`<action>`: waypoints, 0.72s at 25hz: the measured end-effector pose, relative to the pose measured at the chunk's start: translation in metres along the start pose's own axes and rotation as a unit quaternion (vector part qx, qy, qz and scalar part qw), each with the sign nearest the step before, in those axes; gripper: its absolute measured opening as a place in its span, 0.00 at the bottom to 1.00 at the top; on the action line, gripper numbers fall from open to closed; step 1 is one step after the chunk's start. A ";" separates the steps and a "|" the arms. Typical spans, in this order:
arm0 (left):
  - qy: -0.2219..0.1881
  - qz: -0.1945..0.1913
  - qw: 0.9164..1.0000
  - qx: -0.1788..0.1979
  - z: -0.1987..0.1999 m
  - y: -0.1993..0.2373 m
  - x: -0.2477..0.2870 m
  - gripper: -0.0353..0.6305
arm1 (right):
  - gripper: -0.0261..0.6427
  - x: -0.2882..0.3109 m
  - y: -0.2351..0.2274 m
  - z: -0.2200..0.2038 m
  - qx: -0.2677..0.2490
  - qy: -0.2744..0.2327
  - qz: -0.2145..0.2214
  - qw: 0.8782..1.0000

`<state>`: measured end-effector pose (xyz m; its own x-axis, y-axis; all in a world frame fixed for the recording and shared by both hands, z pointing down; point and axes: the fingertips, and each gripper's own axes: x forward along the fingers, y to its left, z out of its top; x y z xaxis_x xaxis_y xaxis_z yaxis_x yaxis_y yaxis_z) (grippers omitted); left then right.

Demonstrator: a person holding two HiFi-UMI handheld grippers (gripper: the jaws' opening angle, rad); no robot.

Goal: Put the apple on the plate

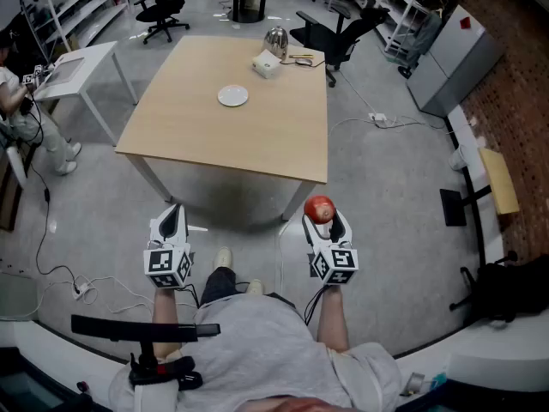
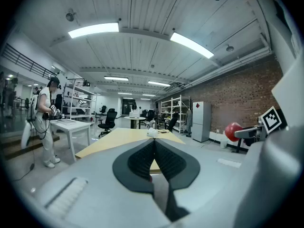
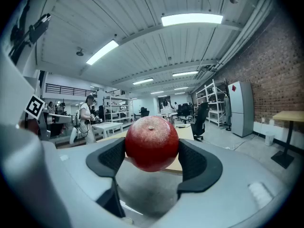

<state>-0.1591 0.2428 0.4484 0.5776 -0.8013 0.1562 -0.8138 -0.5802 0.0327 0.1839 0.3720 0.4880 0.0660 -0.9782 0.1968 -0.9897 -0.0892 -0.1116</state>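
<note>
A big wooden worktop (image 1: pixel 232 127) stands on the grey floor (image 1: pixel 403 196), and the person (image 1: pixel 257 333) with the grippers is standing a little short of its near edge. Off to its left is a smaller white table (image 1: pixel 77 63), with a bystander (image 1: pixel 19 114) beside it. Both grippers are held out nearly level over the floor, not yet reaching the worktop. The left gripper (image 1: pixel 173 213) has its jaws pressed together with nothing in them. The right gripper (image 1: pixel 322 219) has its jaws spread wide, the pads clamped on either side of the apple (image 1: pixel 319 208). At the worktop's far edge sit a white box (image 1: pixel 267 63) and, just behind it, a shiny metal pot (image 1: pixel 275 39). The white plate (image 1: pixel 232 96) lies on the worktop's far half, near the box. The red apple is up in the air, stem end upward, well apart from the plate
</note>
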 end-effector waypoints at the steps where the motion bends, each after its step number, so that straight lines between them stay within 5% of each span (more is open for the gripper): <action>1: 0.000 0.001 1.000 0.000 0.004 -0.001 -0.001 0.08 | 0.57 0.001 0.002 0.000 -0.001 0.000 0.002 1.000; 18: 0.017 -0.001 1.000 -0.011 0.011 0.015 0.031 0.08 | 0.57 0.043 0.013 0.014 -0.002 0.006 0.013 1.000</action>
<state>-0.1526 0.2076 0.4430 0.5769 -0.7945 0.1895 -0.8141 -0.5781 0.0549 0.1758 0.3260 0.4819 0.0380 -0.9779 0.2054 -0.9917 -0.0622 -0.1129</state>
